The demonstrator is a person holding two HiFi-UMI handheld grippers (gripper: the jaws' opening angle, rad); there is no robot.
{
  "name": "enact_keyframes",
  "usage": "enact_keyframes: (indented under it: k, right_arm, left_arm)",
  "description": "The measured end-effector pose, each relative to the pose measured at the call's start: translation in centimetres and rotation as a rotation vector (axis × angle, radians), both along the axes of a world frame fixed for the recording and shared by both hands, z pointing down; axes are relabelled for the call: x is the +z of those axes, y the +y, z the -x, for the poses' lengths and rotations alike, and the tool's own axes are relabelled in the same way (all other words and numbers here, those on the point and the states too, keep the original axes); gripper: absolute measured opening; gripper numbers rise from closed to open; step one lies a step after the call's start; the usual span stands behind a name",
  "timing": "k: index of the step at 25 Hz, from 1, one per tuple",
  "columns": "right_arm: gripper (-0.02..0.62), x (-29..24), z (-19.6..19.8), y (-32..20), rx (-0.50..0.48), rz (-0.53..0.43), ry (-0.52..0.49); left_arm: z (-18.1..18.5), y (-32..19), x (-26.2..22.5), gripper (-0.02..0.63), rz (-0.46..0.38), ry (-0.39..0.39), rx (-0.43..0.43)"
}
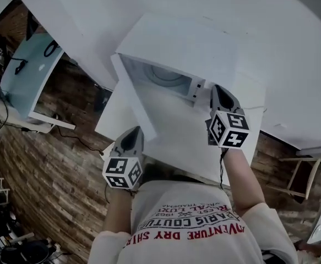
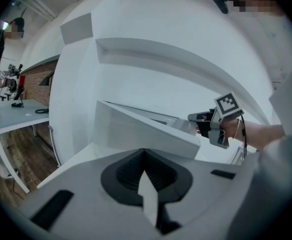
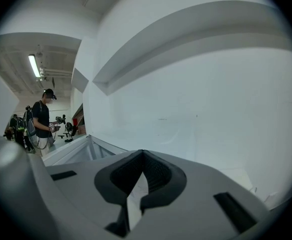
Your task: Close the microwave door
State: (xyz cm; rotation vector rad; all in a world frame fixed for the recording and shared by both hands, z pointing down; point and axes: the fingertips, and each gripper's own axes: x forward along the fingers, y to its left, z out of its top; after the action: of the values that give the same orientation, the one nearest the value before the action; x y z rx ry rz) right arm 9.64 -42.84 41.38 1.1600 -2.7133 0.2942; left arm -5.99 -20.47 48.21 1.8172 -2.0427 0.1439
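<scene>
White microwave [image 1: 182,43] stands on the white tabletop [image 1: 226,158], cavity exposed. Microwave door [image 1: 135,103] hangs open, swung out toward the near left. Left tool [image 1: 131,139], jaws together and empty, sits just beside the door's outer face; contact cannot be confirmed. Right tool [image 1: 222,97], jaws likewise together on nothing, is at the right front of the microwave, near the cavity's edge

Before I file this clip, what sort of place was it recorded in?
Probably a lab or workshop, not a home kitchen: the white microwave sits alone on a plain white table, a second table carries loose cables over a wood-plank floor, and a person in the background handles equipment.
</scene>
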Motion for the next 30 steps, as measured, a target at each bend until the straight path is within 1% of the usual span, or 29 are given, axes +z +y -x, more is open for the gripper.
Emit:
enact_keyframes:
  k: [6, 9, 17, 21, 23, 26, 30]
  right_arm:
    - [0.011, 0.1, -0.3, -0.3, 0.019, 0.006, 0.008]
    - [0.011, 0.0, -0.2, -0.4, 0.038, 0.001, 0.013]
    - [0.011, 0.2, -0.4, -0.3, 0.081, -0.010, 0.028]
    - [0.011, 0.2, -0.5, -0.4, 0.108, -0.007, 0.023]
    - [0.011, 0.2, -0.5, -0.4, 0.116, -0.010, 0.030]
    - [0.011, 0.2, -0.3, -0.5, 0.121, -0.023, 0.055]
    - [0.011, 0.2, -0.3, -0.5, 0.139, -0.024, 0.058]
  left_arm:
    - [-1.5, -3.9, -0.5, 0.000, 0.023, -0.115, 0.143]
    - [-1.9, -5.7, -0.7, 0.000, 0.025, -0.144, 0.215]
    - [-3.1, -10.2, -0.5, 0.000, 0.005, -0.128, 0.388]
    - [-3.9, -12.6, -0.4, 0.000, -0.003, -0.131, 0.454]
    - [-4.1, -13.8, -0.5, 0.000, -0.008, -0.136, 0.472]
    - [-3.8, -15.3, -0.6, 0.000, -0.014, -0.130, 0.473]
    - [-3.3, -16.9, -0.4, 0.000, -0.019, -0.078, 0.461]
